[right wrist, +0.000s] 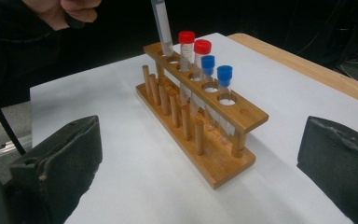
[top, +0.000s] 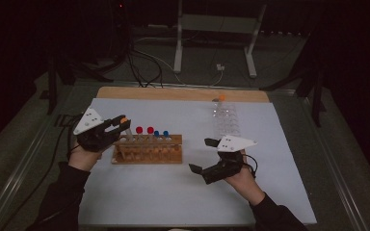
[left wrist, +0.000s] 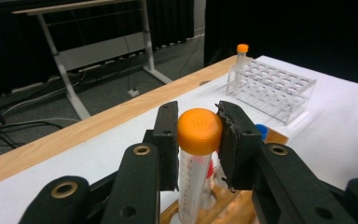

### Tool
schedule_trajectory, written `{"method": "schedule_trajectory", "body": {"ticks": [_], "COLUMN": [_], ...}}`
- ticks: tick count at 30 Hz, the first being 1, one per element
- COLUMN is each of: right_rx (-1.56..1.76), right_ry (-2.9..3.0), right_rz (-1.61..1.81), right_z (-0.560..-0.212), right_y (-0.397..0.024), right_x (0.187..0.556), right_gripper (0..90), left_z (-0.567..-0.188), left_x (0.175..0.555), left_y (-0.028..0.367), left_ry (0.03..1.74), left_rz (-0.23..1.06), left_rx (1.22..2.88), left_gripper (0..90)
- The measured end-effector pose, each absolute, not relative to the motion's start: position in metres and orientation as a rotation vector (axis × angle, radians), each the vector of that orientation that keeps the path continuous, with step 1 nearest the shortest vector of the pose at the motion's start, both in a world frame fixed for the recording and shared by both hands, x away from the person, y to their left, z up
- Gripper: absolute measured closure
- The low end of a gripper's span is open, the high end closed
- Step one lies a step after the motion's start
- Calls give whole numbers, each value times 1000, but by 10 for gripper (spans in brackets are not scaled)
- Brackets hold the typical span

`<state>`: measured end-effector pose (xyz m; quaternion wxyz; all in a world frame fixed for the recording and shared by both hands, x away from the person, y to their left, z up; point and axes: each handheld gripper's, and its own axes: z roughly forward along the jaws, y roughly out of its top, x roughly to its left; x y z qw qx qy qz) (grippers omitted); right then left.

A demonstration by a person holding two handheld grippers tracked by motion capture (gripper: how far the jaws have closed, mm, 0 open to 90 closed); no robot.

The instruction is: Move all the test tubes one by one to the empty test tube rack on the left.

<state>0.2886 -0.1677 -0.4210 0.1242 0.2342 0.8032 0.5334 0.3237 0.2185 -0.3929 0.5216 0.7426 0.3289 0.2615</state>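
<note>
Right gripper point(top: 198, 155) rests low on the white sheet point(top: 139, 192) at the near right, jaws spread wide with nothing between them, bare sheet all around it and the wooden rack point(right wrist: 204, 125) standing apart to its left. Left gripper point(left wrist: 198, 140) is clamped on the orange-capped tube point(left wrist: 196, 154) just under its cap; printed graduation marks run down the tube, too fine to read, and its lower end sits at the rack's left end hole beside two red-capped tubes point(right wrist: 187, 46) and two blue-capped tubes point(right wrist: 224, 79). Farther back, a clear plastic rack point(top: 226, 120) with one orange-capped tube point(top: 220, 102) stands near the table's wooden far edge point(top: 183, 93), well apart from both grippers.
</note>
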Motion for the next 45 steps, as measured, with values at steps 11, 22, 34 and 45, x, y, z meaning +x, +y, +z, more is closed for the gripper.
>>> {"method": "schedule_trajectory", "body": {"ticks": [11,22,34,45], "right_rx": [685,680,679,672], "right_ry": [2344,2351,2351,2358], "right_rz": [1561,1562,1567,1568], "right_z": [-421,-421,-420,-420], "right_y": [-168,-169,-170,-169], "right_x": [289,289,289,288], "right_gripper": [0,0,0,0], "left_z": [-414,-432,-444,-450], "left_x": [333,335,338,341], "left_y": [215,214,211,210], "left_ry": [828,856,875,895], "left_rz": [603,582,565,537], "left_rx": [1796,1828,1866,1892], "left_gripper": [714,714,713,712]}}
